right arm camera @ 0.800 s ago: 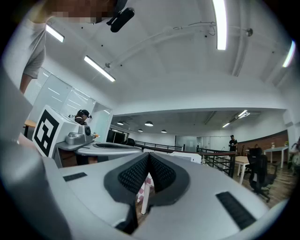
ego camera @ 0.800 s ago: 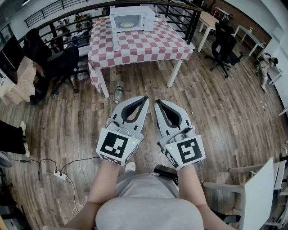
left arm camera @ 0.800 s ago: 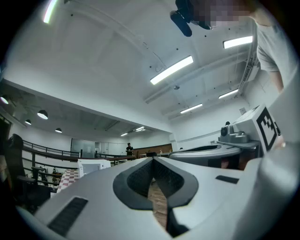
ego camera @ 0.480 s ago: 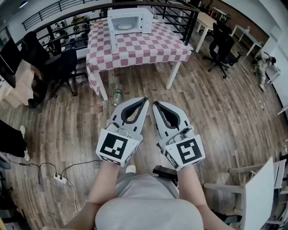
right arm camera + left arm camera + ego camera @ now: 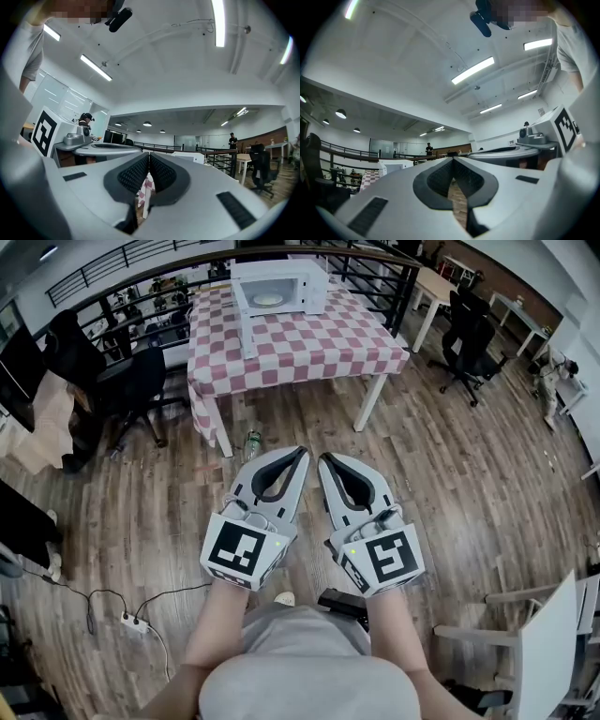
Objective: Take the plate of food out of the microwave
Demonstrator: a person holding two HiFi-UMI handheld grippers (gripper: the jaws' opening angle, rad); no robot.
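white microwave [image 5: 279, 285] open on checked desk [image 5: 319, 345], plate of food [image 5: 268, 299] inside, well apart from left gripper [image 5: 301, 454] and right gripper [image 5: 324, 461], fingers together, empty. risk: reaching in shut, shoving plate.

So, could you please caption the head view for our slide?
Left gripper and right gripper, both shut and empty, face the open microwave on the checkered table.

place: open office | seen: office chairs [image 5: 466, 334], desks [image 5: 436, 282], railing [image 5: 370, 273], ceiling strip lights [image 5: 473, 70]
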